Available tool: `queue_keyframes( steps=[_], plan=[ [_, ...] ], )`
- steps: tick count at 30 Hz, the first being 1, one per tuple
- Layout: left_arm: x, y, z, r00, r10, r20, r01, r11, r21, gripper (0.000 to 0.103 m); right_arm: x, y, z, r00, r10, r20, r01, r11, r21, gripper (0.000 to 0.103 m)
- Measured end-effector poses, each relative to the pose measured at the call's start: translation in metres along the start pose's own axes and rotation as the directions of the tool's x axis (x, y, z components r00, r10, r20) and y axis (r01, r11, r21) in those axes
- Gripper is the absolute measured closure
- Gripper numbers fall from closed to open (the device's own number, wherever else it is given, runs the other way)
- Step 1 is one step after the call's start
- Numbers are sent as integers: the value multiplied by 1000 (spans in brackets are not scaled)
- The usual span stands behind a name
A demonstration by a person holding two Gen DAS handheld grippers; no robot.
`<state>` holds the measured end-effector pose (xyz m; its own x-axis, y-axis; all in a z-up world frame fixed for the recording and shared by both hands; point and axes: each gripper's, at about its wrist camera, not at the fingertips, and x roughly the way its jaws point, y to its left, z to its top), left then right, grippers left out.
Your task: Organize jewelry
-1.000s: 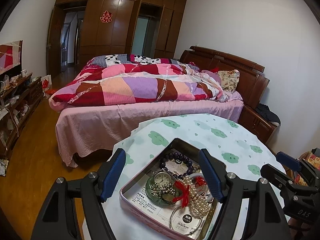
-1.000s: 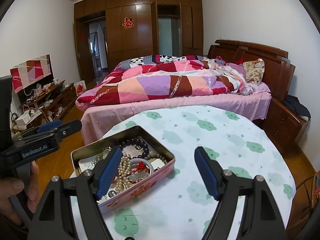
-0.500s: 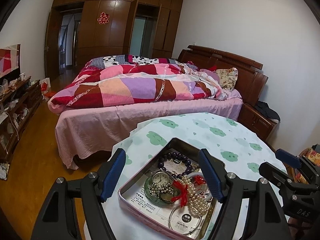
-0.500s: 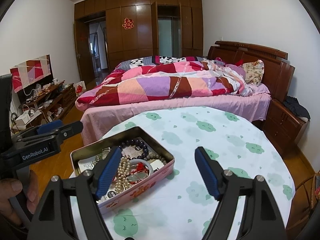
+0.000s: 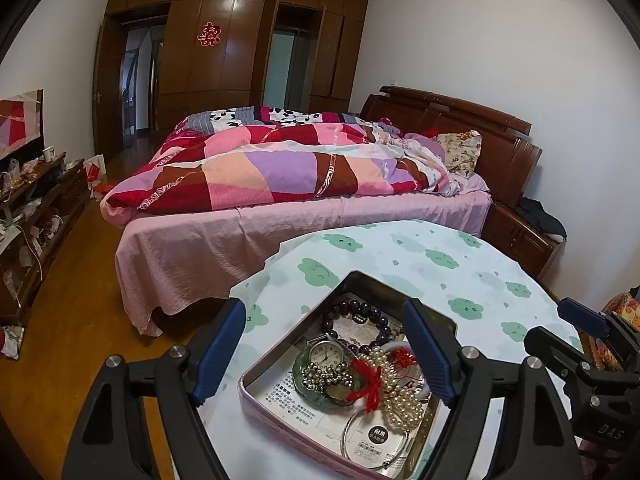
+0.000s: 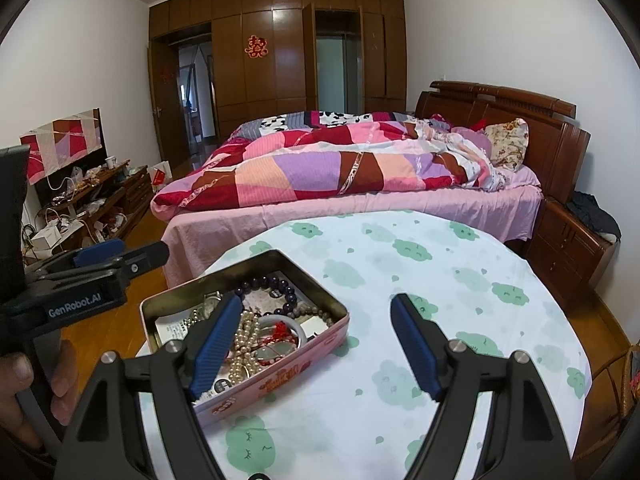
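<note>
Left gripper (image 5: 326, 346) spread wide, hovering over pink tin (image 5: 256, 394), gripping nothing. Right gripper (image 6: 316, 344) also spread, empty, beside tin to its right. Tin on round table (image 6: 440, 280) near left edge, holding tangled jewelry: watch (image 5: 326, 354), pearl strand (image 5: 402, 400), dark bead bracelet (image 5: 360, 308), red tassel (image 5: 366, 380). Tin's near edge cut off by frame; lower pieces hard to separate.
</note>
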<state>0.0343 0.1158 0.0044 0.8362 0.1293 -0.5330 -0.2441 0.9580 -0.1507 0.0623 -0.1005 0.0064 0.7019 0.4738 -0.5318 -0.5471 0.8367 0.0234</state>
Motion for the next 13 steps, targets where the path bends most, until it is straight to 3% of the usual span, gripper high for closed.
queue_keyframes(
  steps=[13],
  plan=[
    [2,-6,-4,1000,17,8,-17,999,36,22,4,-6,-5,1000,-3,-3,3,1000,6,18]
  ],
)
